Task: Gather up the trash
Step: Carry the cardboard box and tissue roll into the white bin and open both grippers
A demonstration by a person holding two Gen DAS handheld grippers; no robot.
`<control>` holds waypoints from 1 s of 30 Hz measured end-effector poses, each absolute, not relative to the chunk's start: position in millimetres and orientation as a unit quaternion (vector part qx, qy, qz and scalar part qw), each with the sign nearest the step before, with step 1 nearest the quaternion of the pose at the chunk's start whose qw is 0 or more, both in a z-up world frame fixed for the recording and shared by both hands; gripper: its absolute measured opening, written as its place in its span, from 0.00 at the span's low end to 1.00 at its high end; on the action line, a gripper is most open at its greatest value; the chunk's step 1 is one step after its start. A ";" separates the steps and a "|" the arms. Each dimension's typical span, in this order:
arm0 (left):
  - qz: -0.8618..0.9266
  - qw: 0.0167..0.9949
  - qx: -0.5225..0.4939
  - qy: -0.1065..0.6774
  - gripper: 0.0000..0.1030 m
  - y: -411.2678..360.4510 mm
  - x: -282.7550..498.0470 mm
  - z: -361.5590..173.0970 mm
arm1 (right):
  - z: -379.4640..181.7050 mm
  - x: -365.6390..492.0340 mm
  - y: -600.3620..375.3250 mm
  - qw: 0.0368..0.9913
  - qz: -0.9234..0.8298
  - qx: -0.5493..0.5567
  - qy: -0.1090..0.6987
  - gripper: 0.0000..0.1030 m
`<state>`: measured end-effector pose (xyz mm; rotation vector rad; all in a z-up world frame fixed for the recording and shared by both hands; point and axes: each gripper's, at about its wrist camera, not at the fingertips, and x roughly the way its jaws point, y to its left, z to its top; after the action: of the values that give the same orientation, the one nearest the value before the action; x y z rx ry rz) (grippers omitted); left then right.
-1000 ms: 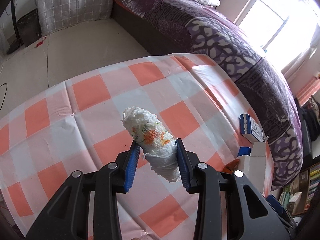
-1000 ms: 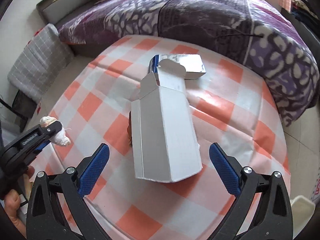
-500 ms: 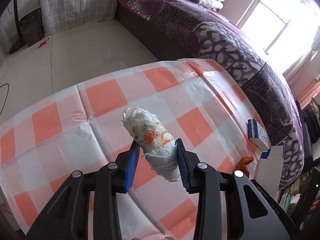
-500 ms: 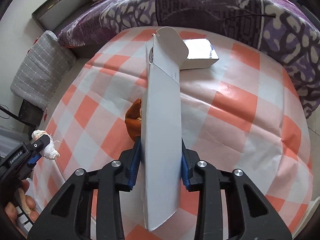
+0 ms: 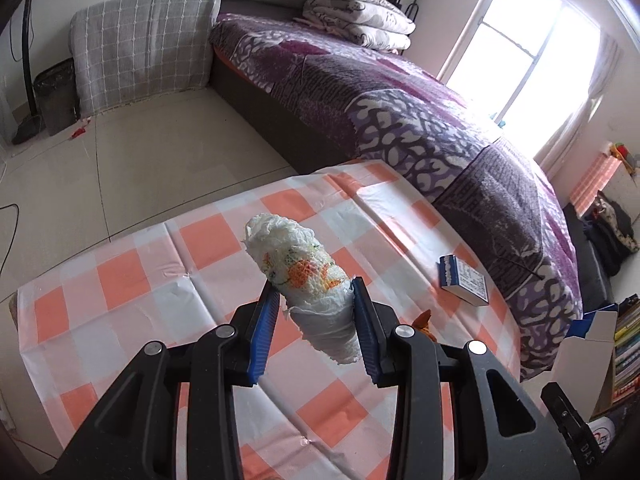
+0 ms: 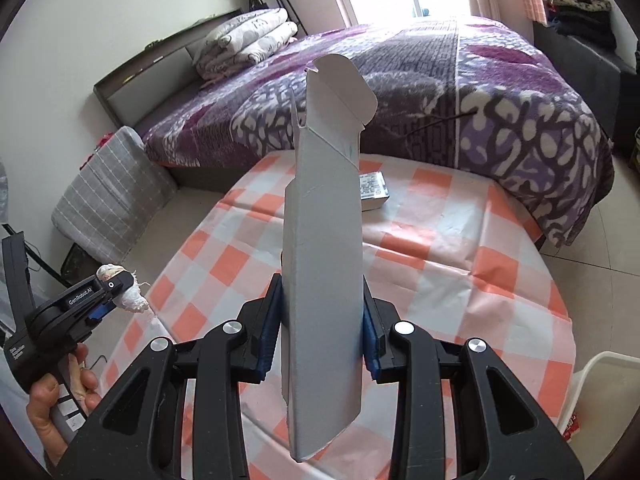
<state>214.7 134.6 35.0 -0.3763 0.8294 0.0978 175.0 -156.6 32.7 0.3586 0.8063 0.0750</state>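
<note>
The left gripper [image 5: 314, 316] clamps a crumpled white tissue wad [image 5: 304, 276] with orange print, poking beyond its pads. The right gripper [image 6: 322, 320] squeezes a flattened grey-white carton [image 6: 320, 280] upright, flap open.

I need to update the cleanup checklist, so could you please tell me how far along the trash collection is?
Nothing visibly binned yet. In hand: the left gripper is shut on the crumpled tissue wad, and the right gripper on the flattened white carton, both lifted off the checkered table. Left: the small box and an orange scrap.

Checked orange-white tablecloth table [image 5: 120, 320], small blue-white box [image 5: 464, 280], orange scrap [image 5: 424, 320]
</note>
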 end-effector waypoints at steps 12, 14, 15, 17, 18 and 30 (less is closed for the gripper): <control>0.007 0.917 -0.140 0.374 0.36 96.2 184.2 63.4 | 50.8 106.9 -202.4 0.913 -0.027 0.208 0.349 0.32; -0.001 0.918 -0.135 0.372 0.36 88.3 180.7 65.2 | 51.8 96.1 -210.7 0.915 -0.038 0.209 0.344 0.32; -0.005 0.919 -0.133 0.372 0.36 84.6 180.1 65.4 | 51.3 89.8 -216.7 0.915 -0.044 0.211 0.341 0.32; -0.012 0.919 -0.130 0.372 0.36 77.0 177.8 66.1 | 48.3 81.3 -224.0 0.914 -0.051 0.216 0.339 0.32; -0.017 0.919 -0.128 0.373 0.36 73.0 176.8 65.9 | 45.9 76.7 -229.0 0.914 -0.056 0.218 0.338 0.32; -0.070 0.922 -0.083 0.371 0.36 7.3 153.9 66.1 | 27.7 34.7 -292.8 0.894 -0.118 0.275 0.333 0.33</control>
<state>153.9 7.3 66.1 -0.1713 0.7617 -0.1434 34.7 -292.8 27.7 0.5698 0.6901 -0.2457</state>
